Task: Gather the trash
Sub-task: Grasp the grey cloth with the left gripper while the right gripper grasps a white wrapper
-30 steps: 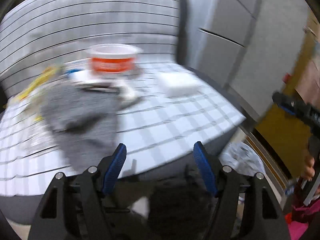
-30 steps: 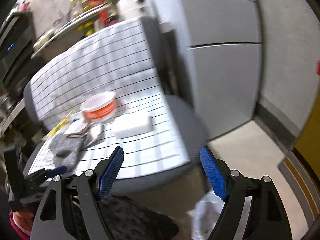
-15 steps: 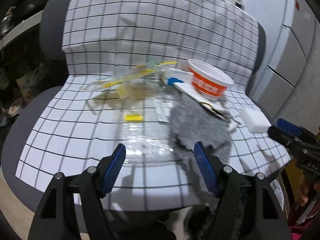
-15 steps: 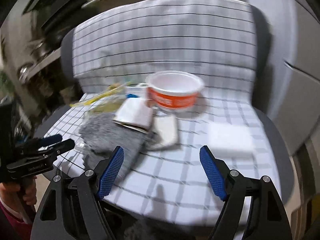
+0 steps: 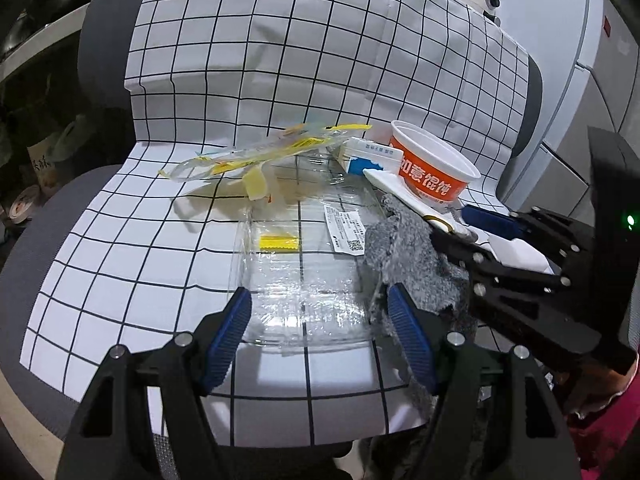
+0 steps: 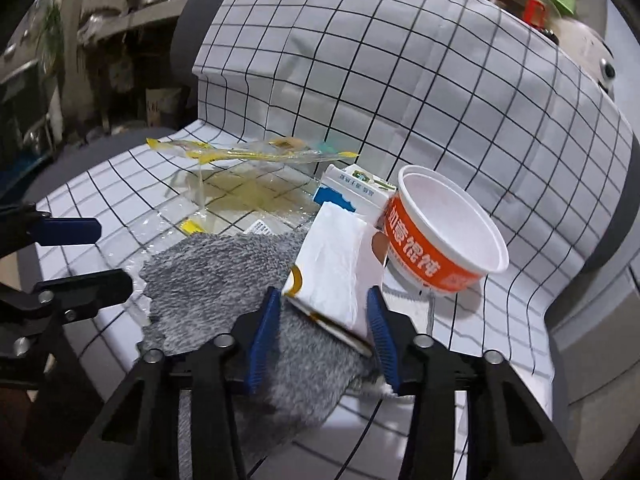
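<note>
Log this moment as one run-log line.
left gripper: open over clear plastic wrapper | right gripper: open around white paper packet on grey fuzzy cloth

Two close wrist views, shared chair seat (image 5: 120, 216)

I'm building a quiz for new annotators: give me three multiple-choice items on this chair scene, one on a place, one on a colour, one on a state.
1. Where does the white packet lie?
A. inside the bowl
B. partly on the grey cloth
C. on the floor

2. What colour is the bowl's outer wall?
A. orange
B. green
C. black

3. How is the left claw?
A. shut on the cloth
B. open over the clear wrapper
C. shut on the bowl

Answers:
1 B, its near end rests on the grey cloth.
2 A, an orange band with white characters.
3 B, its fingers stand apart over the clear wrapper.
</note>
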